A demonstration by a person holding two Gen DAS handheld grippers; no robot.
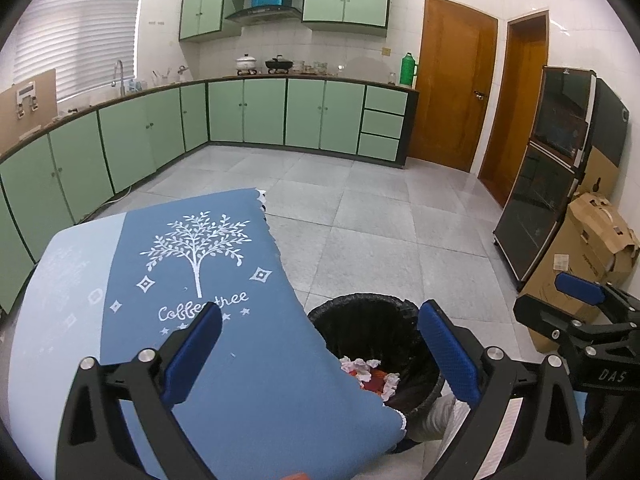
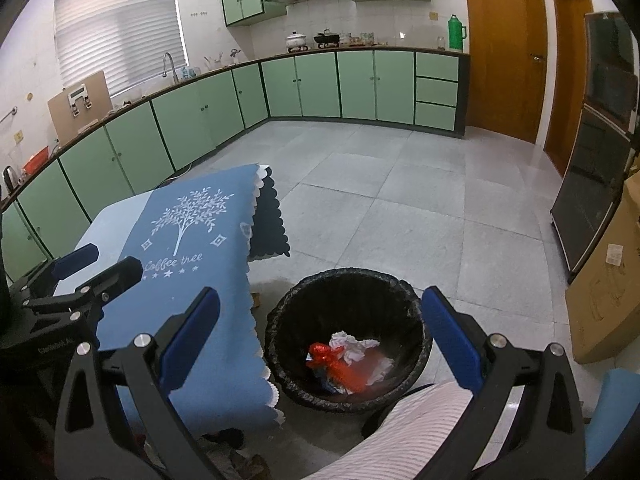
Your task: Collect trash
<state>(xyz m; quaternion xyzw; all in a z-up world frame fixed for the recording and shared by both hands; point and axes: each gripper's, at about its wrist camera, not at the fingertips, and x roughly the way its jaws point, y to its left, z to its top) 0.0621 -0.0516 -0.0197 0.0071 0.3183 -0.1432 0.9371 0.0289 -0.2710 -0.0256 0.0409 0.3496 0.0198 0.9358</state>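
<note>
A black-lined trash bin [image 2: 348, 292] stands on the floor beside the table; it holds crumpled white paper [image 2: 352, 346] and a red wrapper [image 2: 332, 364]. In the left wrist view the bin [image 1: 360, 312] shows partly behind the blue tablecloth [image 1: 224, 360], with white paper [image 1: 366, 368] inside. My left gripper [image 1: 320, 356] hangs open over the table's right edge, empty. My right gripper [image 2: 320, 340] is open above the bin, nothing between its blue pads. Each gripper shows in the other's view: the right gripper [image 1: 580, 292] at the far right, the left gripper [image 2: 96, 264] at the left.
A table under a blue "Coffee tree" cloth [image 2: 180, 240] fills the left foreground. Green kitchen cabinets [image 2: 320, 84] run along the back and left walls. A dark glass cabinet [image 1: 548, 168] and cardboard boxes [image 1: 588, 248] stand at the right. A striped trouser leg [image 2: 400, 432] is near the bin.
</note>
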